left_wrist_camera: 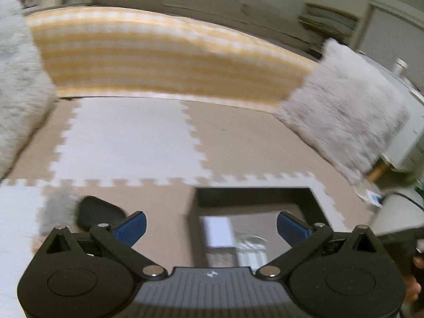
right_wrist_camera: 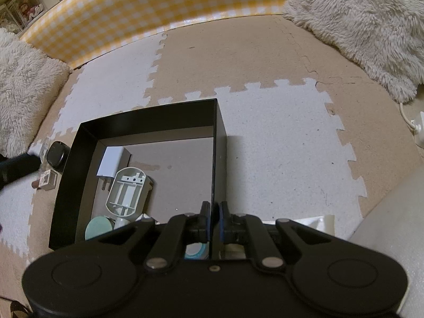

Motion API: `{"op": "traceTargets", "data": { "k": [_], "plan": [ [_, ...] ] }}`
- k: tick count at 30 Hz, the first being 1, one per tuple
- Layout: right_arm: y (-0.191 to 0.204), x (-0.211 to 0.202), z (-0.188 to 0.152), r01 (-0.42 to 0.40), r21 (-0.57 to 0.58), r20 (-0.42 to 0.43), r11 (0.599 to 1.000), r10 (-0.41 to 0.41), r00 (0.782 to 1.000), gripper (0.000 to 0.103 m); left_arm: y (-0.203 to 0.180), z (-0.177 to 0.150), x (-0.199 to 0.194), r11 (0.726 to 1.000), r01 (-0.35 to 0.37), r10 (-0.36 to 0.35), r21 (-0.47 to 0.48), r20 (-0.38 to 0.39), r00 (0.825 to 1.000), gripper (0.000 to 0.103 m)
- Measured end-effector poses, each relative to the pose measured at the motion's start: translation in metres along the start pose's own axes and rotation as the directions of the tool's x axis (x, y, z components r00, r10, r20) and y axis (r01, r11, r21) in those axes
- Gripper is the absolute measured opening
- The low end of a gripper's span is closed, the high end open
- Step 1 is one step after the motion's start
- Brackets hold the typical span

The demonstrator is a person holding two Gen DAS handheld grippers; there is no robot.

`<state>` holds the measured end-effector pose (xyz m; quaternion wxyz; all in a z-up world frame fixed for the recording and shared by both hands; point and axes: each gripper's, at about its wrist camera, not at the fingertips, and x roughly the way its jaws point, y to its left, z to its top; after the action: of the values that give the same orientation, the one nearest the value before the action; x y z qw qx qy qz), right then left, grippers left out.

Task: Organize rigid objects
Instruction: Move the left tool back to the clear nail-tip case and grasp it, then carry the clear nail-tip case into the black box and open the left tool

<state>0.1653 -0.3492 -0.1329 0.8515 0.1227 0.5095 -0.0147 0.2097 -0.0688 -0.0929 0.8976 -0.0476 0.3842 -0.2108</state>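
Left gripper (left_wrist_camera: 211,225): jaws wide apart, empty; view motion-blurred.
Right gripper (right_wrist_camera: 212,220): clamped on black box (right_wrist_camera: 148,112) wall.
Box contents: white charger (right_wrist_camera: 112,163) visible; teal discs partly hidden.

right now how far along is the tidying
Done: a white charger, an oval white casing and a mint disc lie in the black box. In hand: the right hand-held gripper pinches the box wall; the left hand-held gripper is open, empty. Left: a black case and small clear box outside it.
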Motion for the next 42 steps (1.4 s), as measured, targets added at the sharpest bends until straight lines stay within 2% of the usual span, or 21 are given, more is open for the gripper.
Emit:
{"op": "traceTargets", "data": {
  "k": [8,17,21,28,31,35,38,41,42],
  "plan": [
    [0.001,0.0,-0.001,-0.002,-0.001,-0.001,1.0,0.002,1.0,0.007,0.05,0.027,-0.003,0.996,-0.087,0.087,-0.01,0.002,0.996,0.103],
    [0.001,0.0,-0.001,-0.006,0.001,-0.001,1.0,0.006,1.0,0.007,0.128,0.033,0.002,0.974,-0.177,0.173,-0.141,-0.04,0.984,0.103],
    [0.001,0.0,-0.001,-0.001,-0.008,-0.002,1.0,0.001,1.0,0.007,0.154,0.028,0.014,0.97,-0.148,0.133,-0.193,-0.088,0.987,0.103],
    [0.002,0.0,0.0,0.005,-0.021,-0.006,1.0,-0.005,1.0,0.007,0.177,0.018,0.04,0.979,-0.122,0.096,-0.163,-0.159,0.983,0.103],
    [0.002,0.0,-0.001,0.007,-0.024,-0.01,1.0,-0.007,1.0,0.007,0.188,0.014,0.047,0.968,-0.099,0.06,-0.23,-0.172,0.983,0.102],
    [0.002,0.0,-0.001,0.007,-0.026,-0.012,1.0,-0.007,1.0,0.007,0.192,0.01,0.056,0.96,-0.086,0.035,-0.267,-0.191,0.981,0.093],
    [0.001,0.0,0.0,0.006,-0.025,-0.013,1.0,-0.007,1.0,0.007,0.192,0.009,0.058,0.958,-0.099,0.049,-0.269,-0.186,0.981,0.09],
    [0.001,0.0,0.0,0.005,-0.024,-0.012,1.0,-0.005,1.0,0.007,0.195,0.01,0.056,0.944,-0.128,0.076,-0.305,-0.177,0.981,0.075],
    [0.001,0.0,0.0,0.005,-0.024,-0.012,1.0,-0.006,1.0,0.007,0.196,0.01,0.055,0.938,-0.13,0.076,-0.321,-0.175,0.982,0.076]
  ]
}}
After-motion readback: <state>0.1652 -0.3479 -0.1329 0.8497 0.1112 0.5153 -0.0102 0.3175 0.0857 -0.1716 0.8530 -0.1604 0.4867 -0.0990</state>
